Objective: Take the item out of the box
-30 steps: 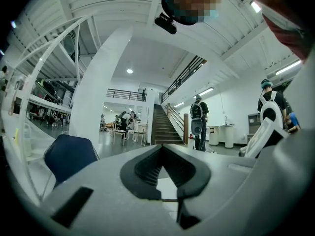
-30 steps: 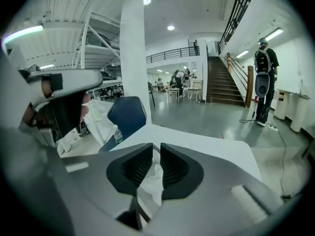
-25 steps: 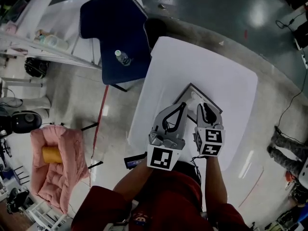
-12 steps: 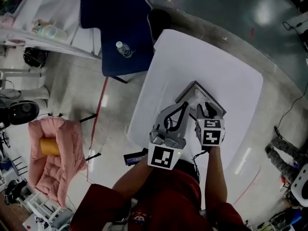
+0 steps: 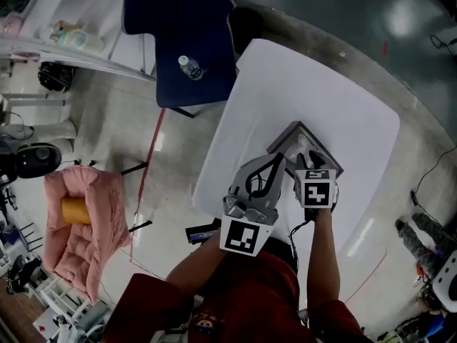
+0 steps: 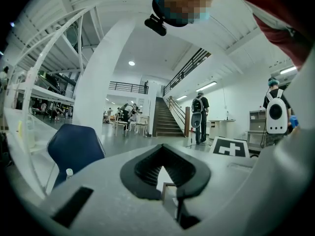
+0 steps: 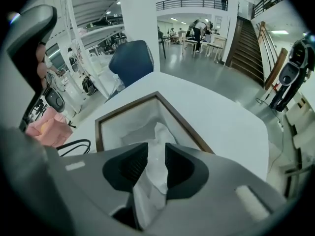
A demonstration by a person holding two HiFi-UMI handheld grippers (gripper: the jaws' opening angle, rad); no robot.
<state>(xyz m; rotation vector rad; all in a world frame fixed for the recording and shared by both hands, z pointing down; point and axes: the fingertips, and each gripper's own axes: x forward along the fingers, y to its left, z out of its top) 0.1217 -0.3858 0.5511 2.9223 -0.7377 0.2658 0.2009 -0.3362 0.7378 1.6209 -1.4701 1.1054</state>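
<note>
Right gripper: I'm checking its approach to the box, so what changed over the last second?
The right gripper tipped down over the box. Its jaws have just been opening around the white crumpled item and are not yet gripping it. The left gripper and the box kept their places.

The left gripper (image 6: 162, 149) lies nearly level at the near-left edge of the box (image 5: 284, 134), its jaws closed tip to tip with nothing between them. The right gripper (image 7: 156, 156) points steeply down into the box, just right of the left one. Its jaws have just been opening and stand apart, with the white item (image 7: 158, 132) between them. The left forearm (image 5: 196, 263) and right forearm (image 5: 323, 252) both reach forward from the torso toward the box.
</note>
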